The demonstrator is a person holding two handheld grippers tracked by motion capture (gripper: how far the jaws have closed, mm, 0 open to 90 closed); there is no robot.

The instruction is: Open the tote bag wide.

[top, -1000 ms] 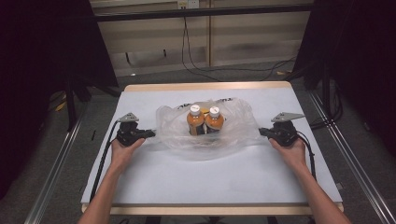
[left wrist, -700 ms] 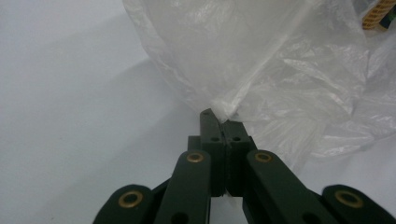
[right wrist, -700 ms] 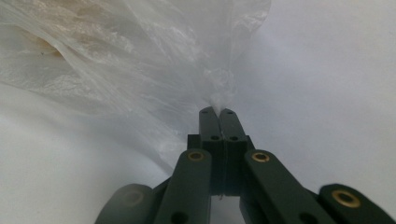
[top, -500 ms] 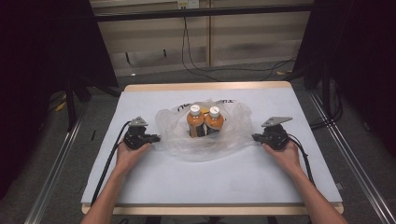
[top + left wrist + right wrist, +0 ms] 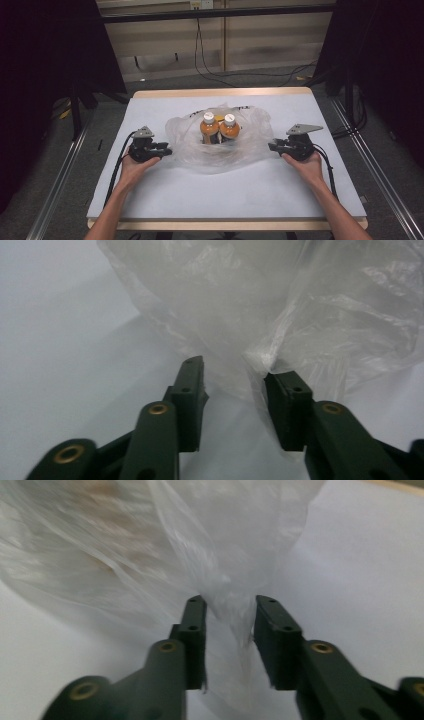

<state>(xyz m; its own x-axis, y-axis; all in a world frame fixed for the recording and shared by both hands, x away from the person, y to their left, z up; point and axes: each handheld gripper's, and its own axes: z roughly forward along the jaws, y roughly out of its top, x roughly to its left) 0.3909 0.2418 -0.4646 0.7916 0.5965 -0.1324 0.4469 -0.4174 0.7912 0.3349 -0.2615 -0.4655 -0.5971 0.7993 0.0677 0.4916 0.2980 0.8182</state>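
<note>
At the centre of the high view, a clear plastic bag [image 5: 220, 145] lies crumpled on the white counter [image 5: 225, 190], with two orange bottles [image 5: 220, 129] with white caps standing upright side by side inside it. Left of the bag, the left tongs [image 5: 166, 150] point at its edge; their jaws have just been opening and now stand apart, with a fold of the bag [image 5: 250, 360] loose between them, brushing the right-hand jaw in the left gripper view. Right of the bag, the right tongs [image 5: 272, 146] face its other edge; their jaws have also just been opening, and a twisted strand of plastic [image 5: 230, 605] hangs in the gap, unpinched.
</note>
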